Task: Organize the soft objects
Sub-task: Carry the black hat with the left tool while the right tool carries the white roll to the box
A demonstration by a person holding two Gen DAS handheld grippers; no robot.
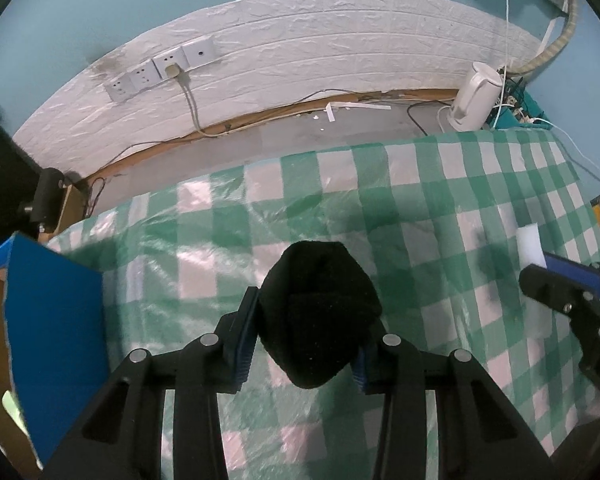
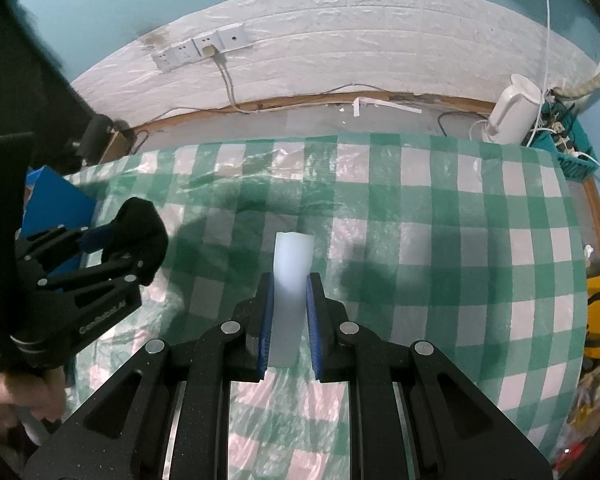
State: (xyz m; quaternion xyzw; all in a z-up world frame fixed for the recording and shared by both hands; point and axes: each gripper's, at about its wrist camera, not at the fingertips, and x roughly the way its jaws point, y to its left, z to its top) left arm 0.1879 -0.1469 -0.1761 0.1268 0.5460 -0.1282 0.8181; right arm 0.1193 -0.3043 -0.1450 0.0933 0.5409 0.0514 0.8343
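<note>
The left wrist view sits just behind the left tool [image 1: 304, 336], low over the table [image 1: 440, 200] near its left edge, and looks along the fingers toward the far edge and the white brick wall panel [image 1: 340, 40]. The right wrist view sits likewise behind the right tool [image 2: 290, 312], further right, facing the same way. Both share the checked cloth, the wall sockets [image 1: 160, 66] and the white kettle [image 2: 514, 110] at the far right corner (each view also catches the other tool at its side).
</note>
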